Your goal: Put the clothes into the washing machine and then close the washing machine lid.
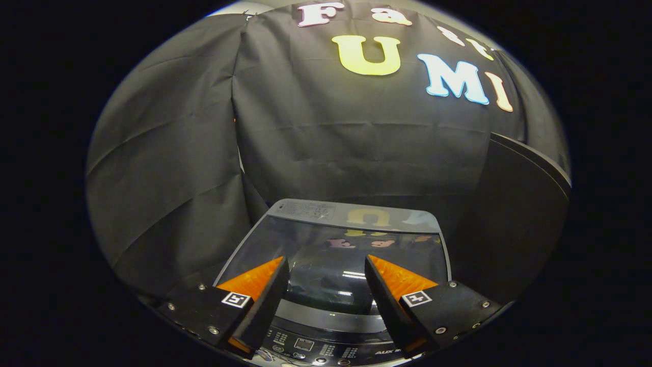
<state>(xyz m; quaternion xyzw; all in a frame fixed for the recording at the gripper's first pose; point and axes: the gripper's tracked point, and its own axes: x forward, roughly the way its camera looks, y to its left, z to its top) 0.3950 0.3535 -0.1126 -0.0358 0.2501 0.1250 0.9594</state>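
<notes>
The washing machine (326, 346) stands right below and ahead of my fingers, its dark control panel nearest to me. Its glass lid (331, 239) lies flat and shut over the drum, with reflections on it. My gripper (326, 270) hovers above the front part of the lid, open, with nothing between the fingers. Through the glass I can make out the dark drum but no clothes clearly.
Black cloth walls close in behind and to the left of the machine. A dark curved panel (524, 214) rises to the right of it.
</notes>
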